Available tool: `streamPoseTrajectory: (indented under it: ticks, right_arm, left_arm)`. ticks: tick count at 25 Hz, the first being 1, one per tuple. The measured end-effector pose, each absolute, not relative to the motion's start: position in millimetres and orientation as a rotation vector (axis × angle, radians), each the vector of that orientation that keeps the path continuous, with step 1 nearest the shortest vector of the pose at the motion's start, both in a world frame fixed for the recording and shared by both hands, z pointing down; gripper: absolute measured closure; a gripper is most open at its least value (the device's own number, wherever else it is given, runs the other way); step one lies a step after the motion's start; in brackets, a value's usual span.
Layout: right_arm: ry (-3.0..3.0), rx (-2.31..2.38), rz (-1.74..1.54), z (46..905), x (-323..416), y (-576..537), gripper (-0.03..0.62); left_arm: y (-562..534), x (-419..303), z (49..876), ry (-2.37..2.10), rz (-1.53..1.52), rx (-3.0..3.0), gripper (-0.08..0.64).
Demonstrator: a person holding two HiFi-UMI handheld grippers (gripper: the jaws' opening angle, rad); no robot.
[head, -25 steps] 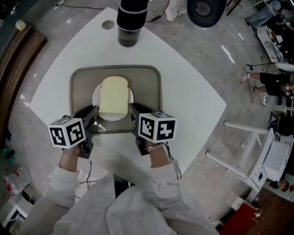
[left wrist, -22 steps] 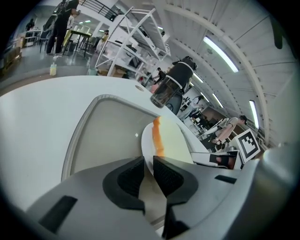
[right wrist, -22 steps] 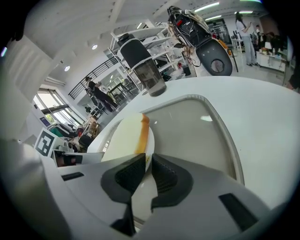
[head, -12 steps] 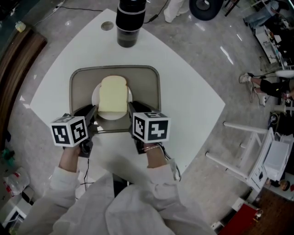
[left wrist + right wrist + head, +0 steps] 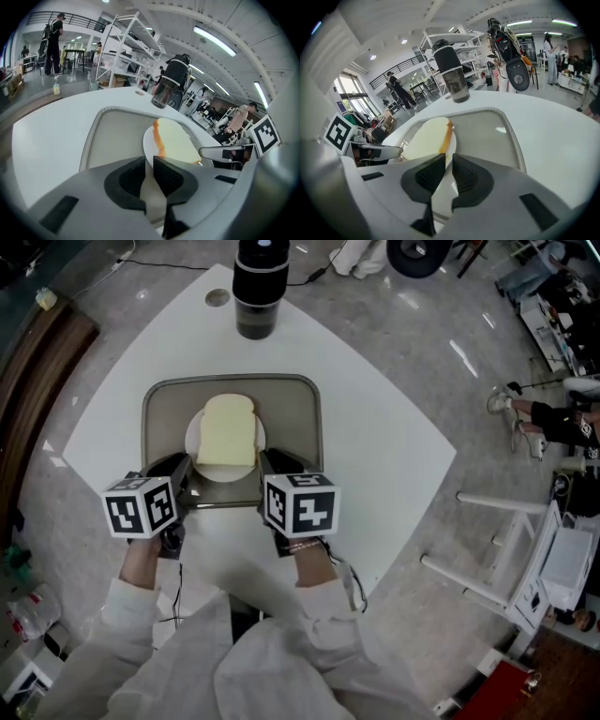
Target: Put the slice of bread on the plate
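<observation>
A pale slice of bread (image 5: 228, 430) lies flat on a small white plate (image 5: 195, 448), which sits in a grey tray (image 5: 295, 427) on the white table. Both grippers hover over the tray's near edge. My left gripper (image 5: 181, 468) is just left of the plate, my right gripper (image 5: 266, 463) just right of it. Each is shut with nothing between its jaws. The left gripper view shows the bread (image 5: 177, 141) and plate (image 5: 148, 146) ahead of the left gripper (image 5: 149, 163). The right gripper view shows the bread (image 5: 425, 138) left of the right gripper (image 5: 449, 160).
A black tumbler (image 5: 256, 289) stands at the table's far side, beyond the tray; a round hole (image 5: 217, 297) is left of it. The white table (image 5: 375, 427) is diamond-shaped, with its edges close on all sides. White frames (image 5: 520, 563) stand on the floor to the right.
My right gripper has drifted a little to the left along the tray's near edge. The left gripper, bread and plate have not moved.
</observation>
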State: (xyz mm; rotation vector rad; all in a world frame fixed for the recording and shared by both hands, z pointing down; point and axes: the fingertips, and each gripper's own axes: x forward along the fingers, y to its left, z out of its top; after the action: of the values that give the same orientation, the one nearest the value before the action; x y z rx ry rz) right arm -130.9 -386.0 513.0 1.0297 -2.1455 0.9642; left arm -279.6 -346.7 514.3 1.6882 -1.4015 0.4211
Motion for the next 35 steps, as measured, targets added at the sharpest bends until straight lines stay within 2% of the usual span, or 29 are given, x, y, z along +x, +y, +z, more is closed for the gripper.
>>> streamPoseTrajectory:
  ticks: [14, 29, 35]
  right_arm:
    - [-2.388, 1.007, 0.834, 435, -128, -370, 0.546]
    - [-2.718, 0.931, 0.733, 343, -91, -300, 0.577]
    - [-2.809, 0.871, 0.641, 316, -68, -265, 0.577]
  left_arm:
    - [-328, -266, 437, -1.467, 0.238, 1.834, 0.505]
    - [-277, -187, 340, -1.435, -0.122, 2.106, 0.523]
    - [-252, -143, 324, -1.389, -0.115, 2.187, 0.535]
